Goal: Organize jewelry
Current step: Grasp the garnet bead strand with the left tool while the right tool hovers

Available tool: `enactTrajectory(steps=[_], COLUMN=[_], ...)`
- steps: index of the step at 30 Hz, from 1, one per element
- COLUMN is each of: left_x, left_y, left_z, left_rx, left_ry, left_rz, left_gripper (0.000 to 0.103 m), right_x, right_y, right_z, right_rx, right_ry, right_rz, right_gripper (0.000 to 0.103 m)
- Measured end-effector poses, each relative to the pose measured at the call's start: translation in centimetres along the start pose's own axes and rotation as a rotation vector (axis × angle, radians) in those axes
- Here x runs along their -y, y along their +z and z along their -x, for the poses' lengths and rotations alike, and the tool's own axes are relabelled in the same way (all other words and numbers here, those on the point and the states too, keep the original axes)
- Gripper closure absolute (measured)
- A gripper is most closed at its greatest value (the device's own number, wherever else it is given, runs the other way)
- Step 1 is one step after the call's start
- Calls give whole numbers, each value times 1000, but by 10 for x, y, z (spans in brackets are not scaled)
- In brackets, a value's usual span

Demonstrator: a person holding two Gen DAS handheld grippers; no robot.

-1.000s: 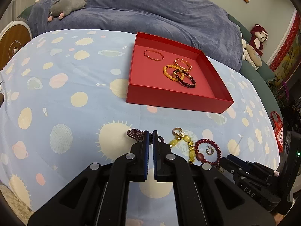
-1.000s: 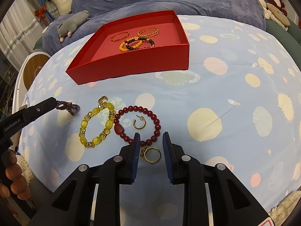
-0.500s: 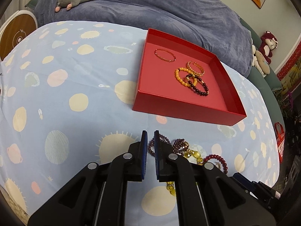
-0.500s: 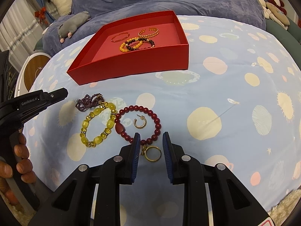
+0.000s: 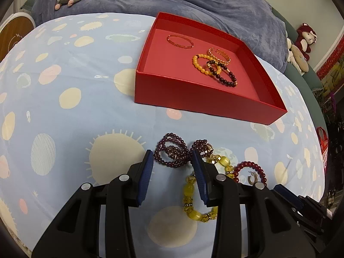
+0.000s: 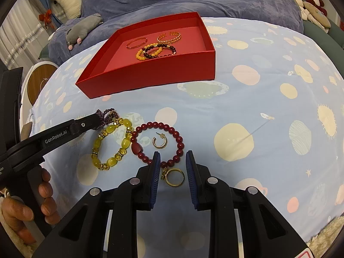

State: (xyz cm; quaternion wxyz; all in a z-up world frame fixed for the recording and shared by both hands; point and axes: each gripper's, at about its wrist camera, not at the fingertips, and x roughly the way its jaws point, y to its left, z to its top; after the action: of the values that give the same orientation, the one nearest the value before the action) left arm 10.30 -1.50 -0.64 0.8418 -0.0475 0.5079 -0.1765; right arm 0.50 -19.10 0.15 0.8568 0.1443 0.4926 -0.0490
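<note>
Your left gripper [image 5: 173,157], marked "GenRobot.AI" on its side, has its jaws spread around the purple bead bracelet [image 5: 174,152] on the cloth. Your right gripper [image 6: 173,158] is also spread, straddling the gold ring [image 6: 175,177]. The red box [image 6: 150,73] holds four bracelets.

Your left gripper [image 5: 173,158] points forward and low with its jaws spread wide, your left hand [image 6: 32,204] wrapped round its handle, while your right gripper [image 6: 173,160] sits alongside, also low, its jaws likewise parted.
</note>
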Motion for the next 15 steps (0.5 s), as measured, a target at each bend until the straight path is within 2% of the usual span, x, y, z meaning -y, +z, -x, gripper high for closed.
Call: enactTrajectory(steps=[4,6,8,9,15], left_x=[2,4,6,8,5], left_y=[0,1,2,2,4], left_z=[-3,-4,-4,-4,2], left_rx=[9,8,7,10,25], left_ry=[1,-12,-26,-21,-23], left_rz=[-10,-16,-26,-36,-30], left_gripper=[69,75,93,96,100], right_x=[1,1,2,2,4], right_y=[0,0,1,1,6], right_z=[-3,-4,-5,-6,-11], right_rx=[-6,-9,-10,-11,-2], right_ry=[1,2,2,1,-9], right_rz=[-1,-2,-3,-4,-7], right_gripper=[79,79,79,79,79])
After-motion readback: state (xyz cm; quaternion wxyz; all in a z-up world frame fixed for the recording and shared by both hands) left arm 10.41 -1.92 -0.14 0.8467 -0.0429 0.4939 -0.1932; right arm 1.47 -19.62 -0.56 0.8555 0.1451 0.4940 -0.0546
